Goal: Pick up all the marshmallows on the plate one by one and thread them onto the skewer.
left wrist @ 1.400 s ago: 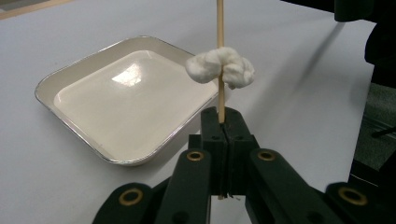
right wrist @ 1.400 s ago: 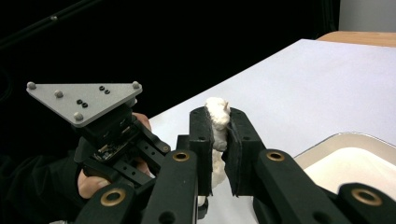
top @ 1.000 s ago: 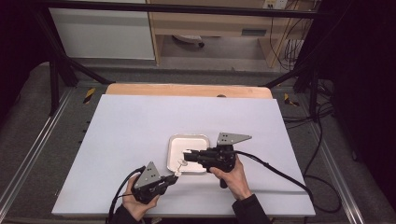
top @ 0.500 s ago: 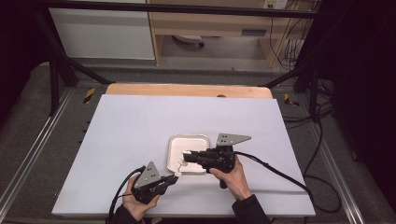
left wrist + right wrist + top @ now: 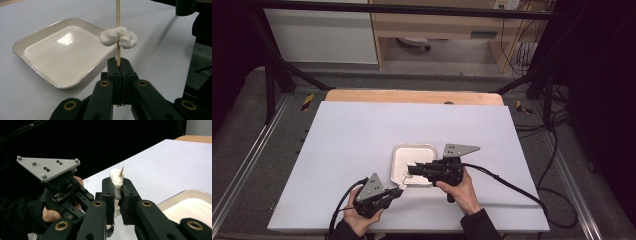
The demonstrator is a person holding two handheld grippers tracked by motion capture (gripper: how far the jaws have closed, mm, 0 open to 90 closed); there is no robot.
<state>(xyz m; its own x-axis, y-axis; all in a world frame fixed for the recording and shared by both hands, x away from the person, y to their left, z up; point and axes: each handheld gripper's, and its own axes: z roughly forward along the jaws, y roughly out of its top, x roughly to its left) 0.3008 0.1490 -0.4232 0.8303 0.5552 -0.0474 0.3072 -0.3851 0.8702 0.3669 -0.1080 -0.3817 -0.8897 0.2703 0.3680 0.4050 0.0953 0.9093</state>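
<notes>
White table (image 5: 362, 145) w/ unlabelled tray (image 5: 413, 156), cotton skewer (image 5: 118, 22)

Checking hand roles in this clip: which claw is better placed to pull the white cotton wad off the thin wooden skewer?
Right claw: it pinches the white cotton wad, while the left claw only anchors the thin wooden skewer.

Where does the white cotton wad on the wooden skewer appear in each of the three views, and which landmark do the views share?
High view: the cotton wad sits low centre, at the tray's near edge, between the grippers.
Left gripper view: upper centre-right, threaded on the skewer above the shut jaws.
Right gripper view: centre, pinched between the jaws.
Shared landmark: the white tray.
</notes>
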